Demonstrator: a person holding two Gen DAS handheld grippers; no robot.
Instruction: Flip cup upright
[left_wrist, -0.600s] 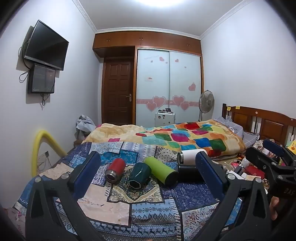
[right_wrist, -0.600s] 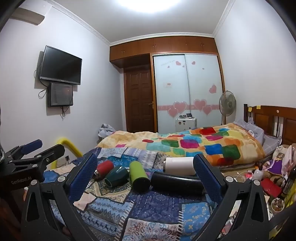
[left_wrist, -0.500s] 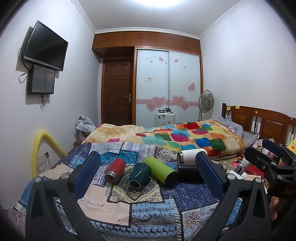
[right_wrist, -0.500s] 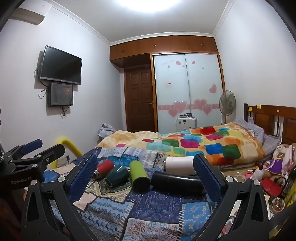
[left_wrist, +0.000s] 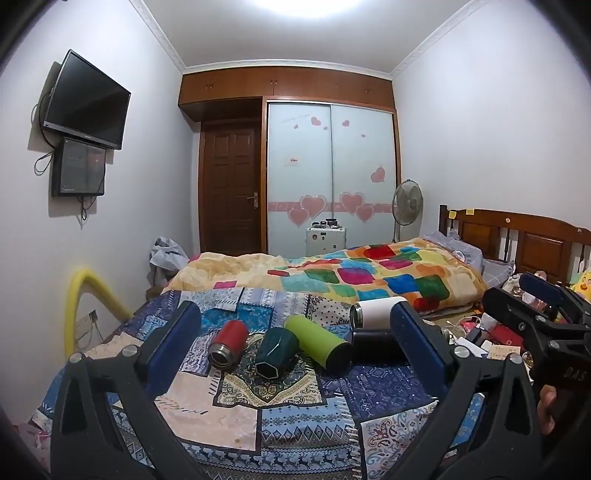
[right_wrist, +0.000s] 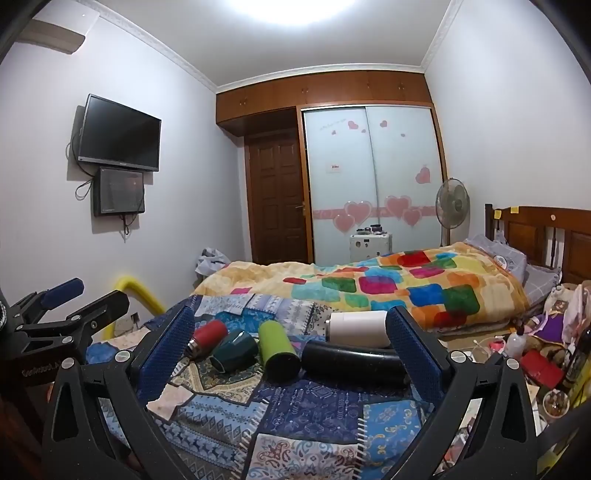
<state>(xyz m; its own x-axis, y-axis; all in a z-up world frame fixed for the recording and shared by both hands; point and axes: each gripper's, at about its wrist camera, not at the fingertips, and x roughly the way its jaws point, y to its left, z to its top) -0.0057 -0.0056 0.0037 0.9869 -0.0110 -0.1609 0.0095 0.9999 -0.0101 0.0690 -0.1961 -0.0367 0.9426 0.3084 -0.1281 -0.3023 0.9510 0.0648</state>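
Observation:
Several cups lie on their sides on a patchwork cloth (left_wrist: 236, 417): a red cup (left_wrist: 228, 342), a dark green faceted cup (left_wrist: 276, 352), a lime green tumbler (left_wrist: 317, 341), a white tumbler (left_wrist: 376, 312) and a black tumbler (left_wrist: 373, 341). In the right wrist view they show as red (right_wrist: 207, 338), dark green (right_wrist: 234, 350), lime (right_wrist: 277, 350), white (right_wrist: 356, 325) and black (right_wrist: 354, 363). My left gripper (left_wrist: 295, 350) is open and empty, short of the cups. My right gripper (right_wrist: 291, 350) is open and empty too, also short of them.
A bed with a colourful quilt (left_wrist: 369, 273) lies behind the cloth. Clutter (right_wrist: 535, 354) sits on the floor at the right. A yellow padded rail (left_wrist: 85, 295) stands at the left. A fan (left_wrist: 406, 203) and wardrobe (left_wrist: 328, 173) are at the back.

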